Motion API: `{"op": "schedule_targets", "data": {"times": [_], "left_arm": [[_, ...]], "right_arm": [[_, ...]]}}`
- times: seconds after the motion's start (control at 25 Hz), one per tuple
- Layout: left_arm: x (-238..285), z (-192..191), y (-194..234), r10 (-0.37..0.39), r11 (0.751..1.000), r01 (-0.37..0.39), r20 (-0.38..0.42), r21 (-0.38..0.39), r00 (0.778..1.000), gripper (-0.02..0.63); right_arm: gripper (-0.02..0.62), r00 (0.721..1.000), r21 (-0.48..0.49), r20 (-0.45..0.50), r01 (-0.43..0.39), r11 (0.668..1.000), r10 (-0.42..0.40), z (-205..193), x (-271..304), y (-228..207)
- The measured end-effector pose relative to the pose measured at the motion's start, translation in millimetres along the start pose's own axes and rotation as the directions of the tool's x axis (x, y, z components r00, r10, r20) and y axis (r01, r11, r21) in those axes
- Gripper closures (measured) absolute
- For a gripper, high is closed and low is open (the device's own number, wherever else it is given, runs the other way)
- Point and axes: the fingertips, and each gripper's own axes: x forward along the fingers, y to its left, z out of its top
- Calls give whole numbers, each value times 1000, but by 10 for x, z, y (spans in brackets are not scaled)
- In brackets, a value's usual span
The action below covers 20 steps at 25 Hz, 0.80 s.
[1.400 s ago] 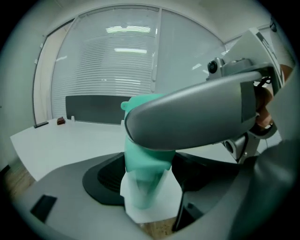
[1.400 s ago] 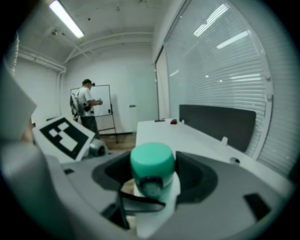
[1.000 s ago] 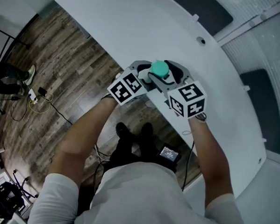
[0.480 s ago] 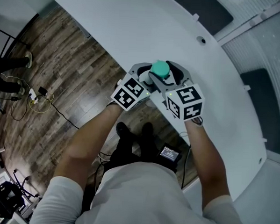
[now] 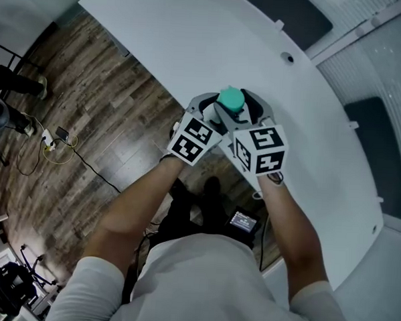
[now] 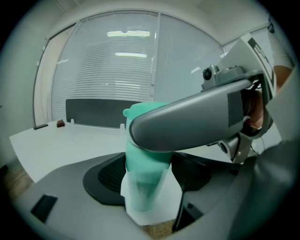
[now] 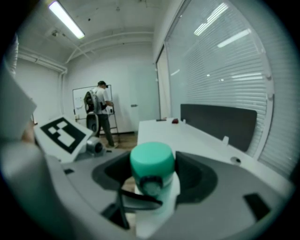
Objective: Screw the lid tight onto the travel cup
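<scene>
In the head view, the left gripper [image 5: 213, 113] and the right gripper [image 5: 248, 113] meet at the near edge of the white table [image 5: 193, 42]. They close on one small object from opposite sides. Its rounded teal plastic lid [image 5: 230, 98] pokes up between the two sets of jaws, which hide the body below it.

In the left gripper view, the translucent white travel cup [image 6: 140, 197] stands upright between this gripper's jaws. They press against its lower body, so we read the left gripper as clamped on the cup, parted only by the cup's width. One grey limb of the right gripper crosses just in front of the cup's top and hides most of the lid.

In the right gripper view, the lid [image 7: 151, 161] sits squarely between the jaws, with a round knob on the side facing the camera. The jaws bear on it from both sides, so the right gripper has hold of the lid.

We judge that the lid is already seated on the cup's mouth, with one gripper bracing and the other placed to turn. We cannot tell how far the thread has run. The final tightening twist appears to be left.
</scene>
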Motion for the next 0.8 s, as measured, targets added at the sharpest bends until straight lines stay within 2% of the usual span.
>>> {"op": "schedule_targets", "data": {"times": [0.16, 0.28, 0.36, 0.6, 0.8], "left_arm": [[-33, 23, -19, -133, 989, 134, -21, 61, 991, 293], [-18, 32, -28, -170, 981, 174, -48, 87, 984, 293], [0, 38, -25, -154, 984, 158, -45, 80, 987, 293], [-18, 17, -25, -70, 997, 70, -1, 28, 998, 293], [-40, -24, -28, -75, 996, 76, -24, 43, 997, 293]], "right_arm": [[296, 992, -57, -12, -123, 991, 122, 0, 1, 34], [296, 983, -83, -31, -184, 979, 182, -7, 10, 54], [296, 986, -77, -29, -168, 983, 166, -6, 12, 36], [296, 999, -24, 23, -41, 999, 41, -12, -16, 19], [296, 999, -24, 31, -31, 999, 32, -25, -10, 3]]}}
